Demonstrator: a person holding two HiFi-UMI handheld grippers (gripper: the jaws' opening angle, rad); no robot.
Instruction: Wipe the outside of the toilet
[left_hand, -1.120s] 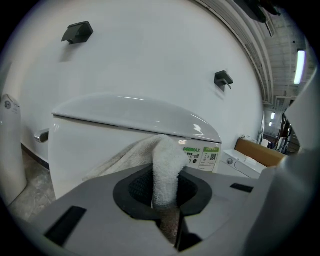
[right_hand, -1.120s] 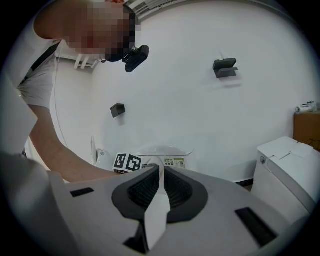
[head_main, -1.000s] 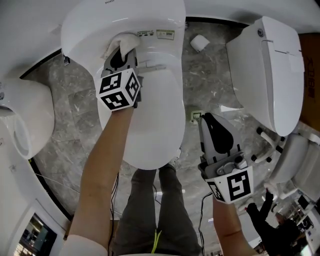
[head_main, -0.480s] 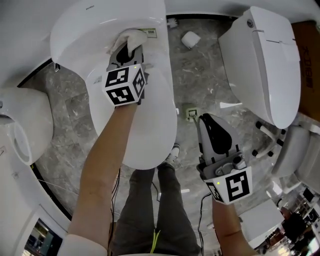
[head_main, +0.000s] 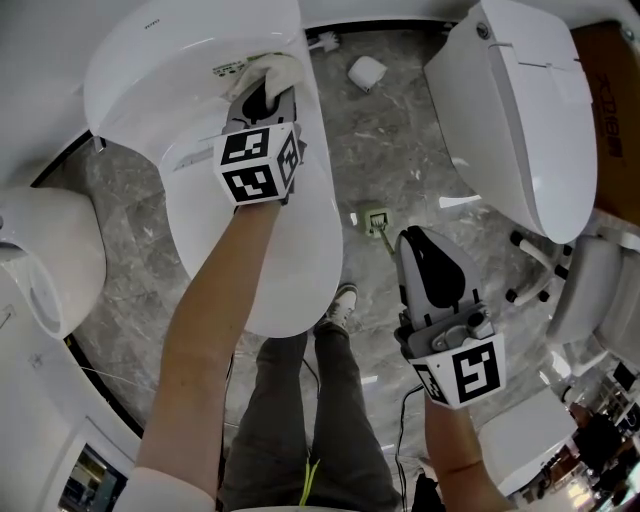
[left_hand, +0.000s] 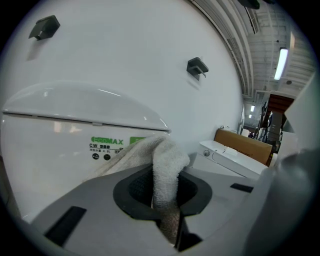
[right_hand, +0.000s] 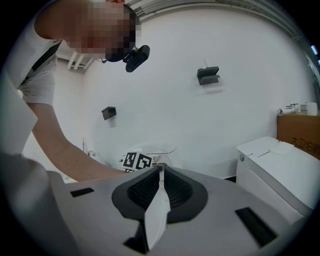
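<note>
Here, the toilet stands on a grey, marble-patterned floor. Its long axis runs from the tank at the top of the head view down toward the person's legs, and the rounded front end points at the person. The lid is down, and the whole body is smooth, glossy and white.

A second toilet, also shut and glossy white, stands to its right, with a strip of bare floor between them. Another rounded white fixture sits at the left edge. On the floor between the two toilets, near the wall, lies a paper roll, and closer in is a small square floor fitting. A shoe shows just beside the toilet's front end.

The left gripper reaches over the lid to its back end, by the tank. Its fingers are clenched on a white terry cloth. In the left gripper view the nubbly cloth folds up over the dark pads and lies against the tank front, just beside a label with green print.

The right gripper hangs over the floor between the two toilets, touching neither. Its fingers are pressed together with nothing between them, as the right gripper view shows.
</note>
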